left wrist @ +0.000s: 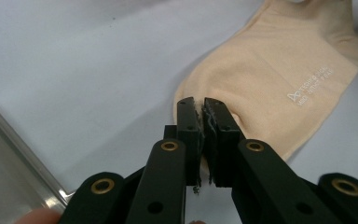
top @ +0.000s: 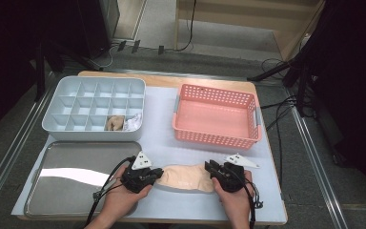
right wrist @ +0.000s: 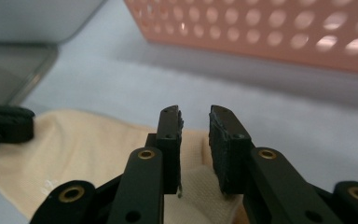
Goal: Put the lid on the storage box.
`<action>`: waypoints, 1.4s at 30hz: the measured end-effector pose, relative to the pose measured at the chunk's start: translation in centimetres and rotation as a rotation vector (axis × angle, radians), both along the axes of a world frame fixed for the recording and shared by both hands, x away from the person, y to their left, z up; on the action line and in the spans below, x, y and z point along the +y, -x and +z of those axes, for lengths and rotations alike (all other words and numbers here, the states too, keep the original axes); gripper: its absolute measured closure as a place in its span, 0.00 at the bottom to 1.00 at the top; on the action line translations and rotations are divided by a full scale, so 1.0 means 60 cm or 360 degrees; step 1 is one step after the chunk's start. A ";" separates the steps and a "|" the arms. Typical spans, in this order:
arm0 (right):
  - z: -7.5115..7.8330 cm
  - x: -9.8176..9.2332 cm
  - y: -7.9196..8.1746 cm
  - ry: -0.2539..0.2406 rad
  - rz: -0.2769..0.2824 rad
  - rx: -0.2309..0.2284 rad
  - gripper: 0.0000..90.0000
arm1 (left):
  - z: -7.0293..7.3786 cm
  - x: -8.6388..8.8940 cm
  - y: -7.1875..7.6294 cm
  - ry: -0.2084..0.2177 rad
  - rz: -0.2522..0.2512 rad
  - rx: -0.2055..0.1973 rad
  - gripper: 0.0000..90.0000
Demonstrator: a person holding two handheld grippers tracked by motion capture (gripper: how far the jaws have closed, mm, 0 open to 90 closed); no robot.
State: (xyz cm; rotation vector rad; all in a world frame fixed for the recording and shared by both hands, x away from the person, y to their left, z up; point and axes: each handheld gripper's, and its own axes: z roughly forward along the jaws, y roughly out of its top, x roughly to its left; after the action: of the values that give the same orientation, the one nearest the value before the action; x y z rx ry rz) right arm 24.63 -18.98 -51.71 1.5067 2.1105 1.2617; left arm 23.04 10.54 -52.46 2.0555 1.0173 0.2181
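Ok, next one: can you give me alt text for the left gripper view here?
The left gripper, its two black jaws nearly together, pinches the edge of a beige sock lying flat on a pale blue table mat. Small white lettering is printed on the sock, too small to read. The rim of a metal tray shows at lower left.

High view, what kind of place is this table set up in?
Probably a lab or studio rig for recording sorting work: dark stands and cables ring the table, which holds a compartment organizer, a pink basket and a metal tray.
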 end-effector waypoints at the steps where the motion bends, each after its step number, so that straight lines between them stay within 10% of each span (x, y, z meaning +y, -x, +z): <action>1: -0.005 0.003 -0.001 0.0025 -0.0002 0.0014 0.82 | 0.000 0.001 0.000 -0.0002 -0.0004 0.0000 0.96; 11: -0.011 0.011 0.003 0.0133 0.0031 0.0013 0.97 | 0.000 -0.001 0.000 -0.0003 -0.0003 -0.0009 0.96; 18: 0.004 0.005 0.010 0.0094 -0.0006 -0.0193 0.96 | -0.001 -0.004 0.001 -0.0002 -0.0003 -0.0015 0.96; 35: 0.009 -0.063 0.059 -0.0234 -0.0081 -0.0068 0.81 | 0.003 -0.003 0.003 -0.0003 -0.0006 -0.0029 0.96; 42: -0.012 -0.051 0.049 -0.0028 -0.0123 0.0132 1.00 | -0.002 -0.003 0.003 -0.0041 0.0004 -0.0018 0.97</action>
State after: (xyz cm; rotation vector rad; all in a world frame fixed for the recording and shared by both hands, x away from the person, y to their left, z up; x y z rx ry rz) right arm 21.67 -22.04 -52.44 1.6587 2.0747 1.2135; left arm 22.85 10.35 -52.57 2.0741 1.0150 0.2448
